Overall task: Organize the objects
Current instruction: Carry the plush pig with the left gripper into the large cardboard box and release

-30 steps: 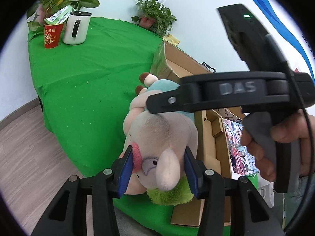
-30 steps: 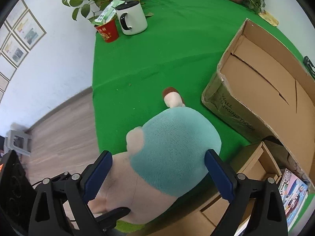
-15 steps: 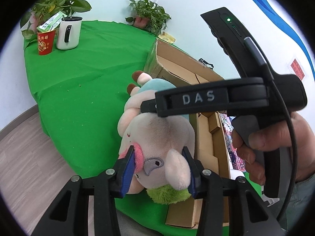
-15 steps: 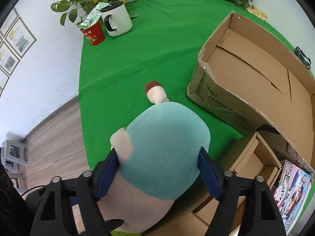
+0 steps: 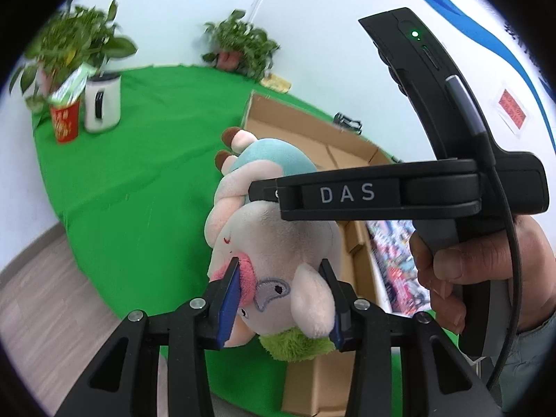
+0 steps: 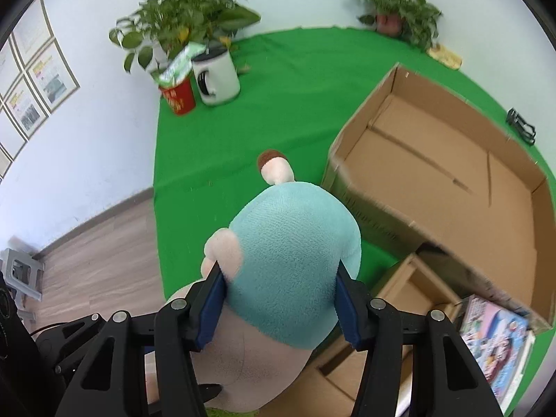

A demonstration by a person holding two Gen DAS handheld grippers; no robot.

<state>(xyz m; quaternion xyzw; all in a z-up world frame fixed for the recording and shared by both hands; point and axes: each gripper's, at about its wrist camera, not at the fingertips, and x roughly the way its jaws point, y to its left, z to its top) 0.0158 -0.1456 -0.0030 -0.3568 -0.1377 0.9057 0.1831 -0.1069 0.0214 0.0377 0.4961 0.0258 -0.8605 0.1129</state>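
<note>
A plush animal toy (image 5: 274, 239) with a pale face, pink snout, green tuft and teal body is held in the air above the green table edge. My left gripper (image 5: 281, 299) is shut on its head. My right gripper (image 6: 278, 302) is shut on its teal body (image 6: 295, 260); in the left wrist view the right gripper's black body crosses over the toy. A large open cardboard box (image 6: 441, 173) stands just beyond the toy to the right; it also shows in the left wrist view (image 5: 312, 139).
A small cardboard box (image 6: 410, 288) and a colourful book (image 6: 497, 347) lie below right. A white mug (image 6: 215, 76), red cup (image 6: 179, 99) and potted plants (image 6: 180, 24) stand at the table's far side. Wooden floor lies to the left.
My right gripper has closed onto the toy's teal body. Both grippers have lifted the toy and carried it toward the large box.
</note>
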